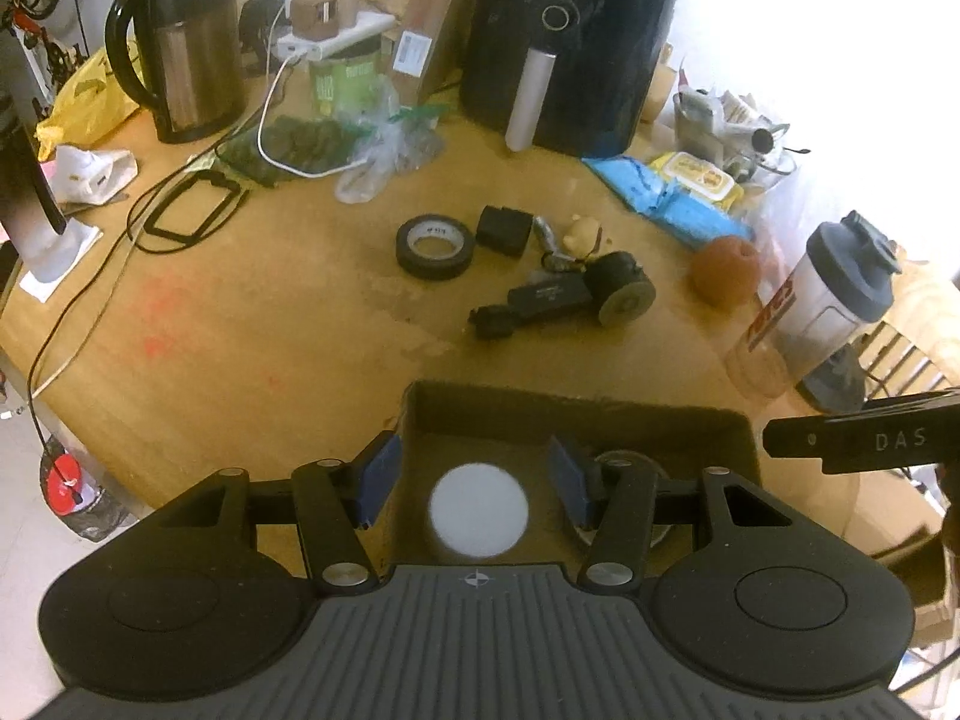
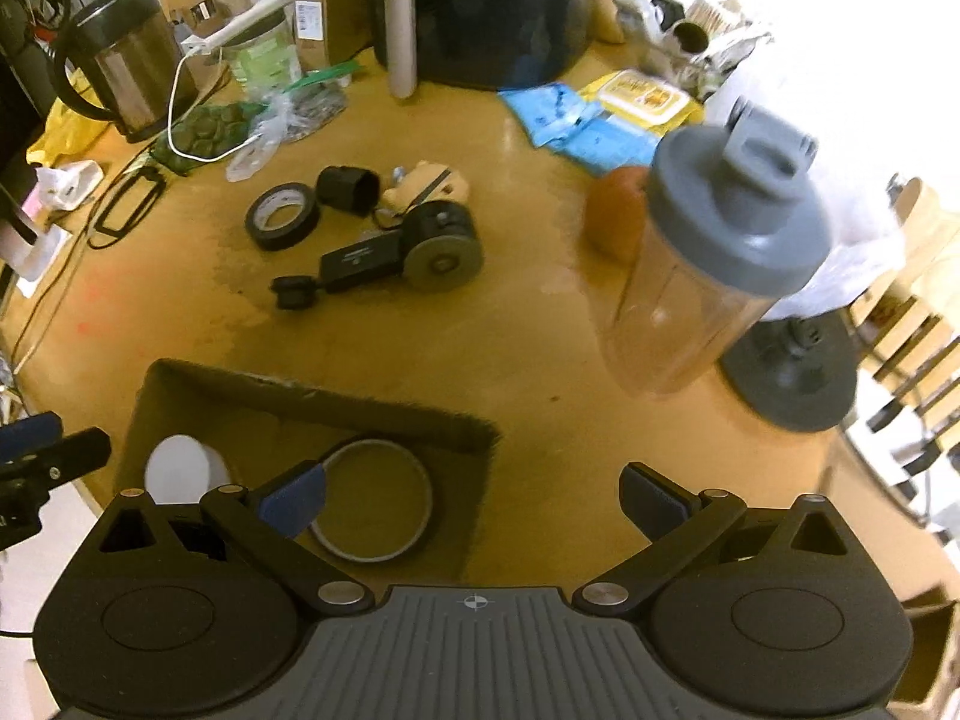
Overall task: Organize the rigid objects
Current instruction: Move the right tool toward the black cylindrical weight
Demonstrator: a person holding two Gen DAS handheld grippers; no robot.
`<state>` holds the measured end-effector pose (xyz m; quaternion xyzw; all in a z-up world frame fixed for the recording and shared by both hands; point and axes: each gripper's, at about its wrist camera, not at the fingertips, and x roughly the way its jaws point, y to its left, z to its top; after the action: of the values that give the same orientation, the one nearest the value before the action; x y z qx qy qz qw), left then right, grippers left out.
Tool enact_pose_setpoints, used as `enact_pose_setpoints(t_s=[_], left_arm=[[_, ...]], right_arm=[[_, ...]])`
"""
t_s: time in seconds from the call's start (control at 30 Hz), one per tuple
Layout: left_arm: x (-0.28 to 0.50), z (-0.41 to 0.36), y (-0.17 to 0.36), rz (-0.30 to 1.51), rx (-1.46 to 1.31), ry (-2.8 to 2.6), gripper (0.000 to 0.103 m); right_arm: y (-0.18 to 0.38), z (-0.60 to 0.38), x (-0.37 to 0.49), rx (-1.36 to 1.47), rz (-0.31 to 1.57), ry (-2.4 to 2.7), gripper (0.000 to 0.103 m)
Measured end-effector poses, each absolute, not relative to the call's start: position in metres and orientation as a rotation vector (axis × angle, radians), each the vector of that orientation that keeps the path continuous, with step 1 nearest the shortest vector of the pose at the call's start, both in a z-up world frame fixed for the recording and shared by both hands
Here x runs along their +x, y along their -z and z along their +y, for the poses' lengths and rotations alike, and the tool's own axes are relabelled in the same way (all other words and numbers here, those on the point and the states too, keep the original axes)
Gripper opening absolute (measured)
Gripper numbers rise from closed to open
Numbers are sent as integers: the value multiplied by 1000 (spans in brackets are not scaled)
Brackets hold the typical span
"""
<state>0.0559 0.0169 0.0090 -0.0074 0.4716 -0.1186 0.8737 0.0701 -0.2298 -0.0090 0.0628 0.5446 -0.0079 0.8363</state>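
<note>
A brown cardboard box point(image 1: 576, 414) point(image 2: 312, 399) sits at the table's near edge. It holds a white round lid point(image 1: 479, 509) point(image 2: 177, 471) and a grey-rimmed round tin point(image 2: 375, 498). My left gripper point(image 1: 474, 486) is open, its pads either side of the white lid above the box. My right gripper point(image 2: 474, 501) is open and empty, just right of the box. On the table lie a black tape roll point(image 1: 435, 246) point(image 2: 282, 216), a small black box point(image 1: 505, 230) point(image 2: 348, 189), a black wheeled tool point(image 1: 564, 297) point(image 2: 390, 258) and a beige figurine point(image 1: 583, 234) point(image 2: 423, 183).
A shaker bottle with grey lid point(image 1: 828, 312) point(image 2: 714, 258) stands at the right, an orange ball point(image 1: 726, 270) point(image 2: 618, 216) beside it. A black air fryer point(image 1: 570, 42), a kettle point(image 1: 180, 48), cables, bags and blue packets point(image 1: 666, 198) crowd the back.
</note>
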Motion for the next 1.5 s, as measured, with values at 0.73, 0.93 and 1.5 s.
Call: enact_pose_setpoints(t_s=[0.73, 0.93, 1.5], left_arm=[[68, 20, -29, 966, -21, 206, 54], [80, 27, -22, 984, -22, 224, 54], [117, 50, 2, 1038, -21, 278, 54]], right_arm=[[-2, -218, 70, -4, 1220, 92, 103], [10, -209, 77, 4, 1269, 116, 103], [33, -188, 123, 35, 1282, 94, 103]])
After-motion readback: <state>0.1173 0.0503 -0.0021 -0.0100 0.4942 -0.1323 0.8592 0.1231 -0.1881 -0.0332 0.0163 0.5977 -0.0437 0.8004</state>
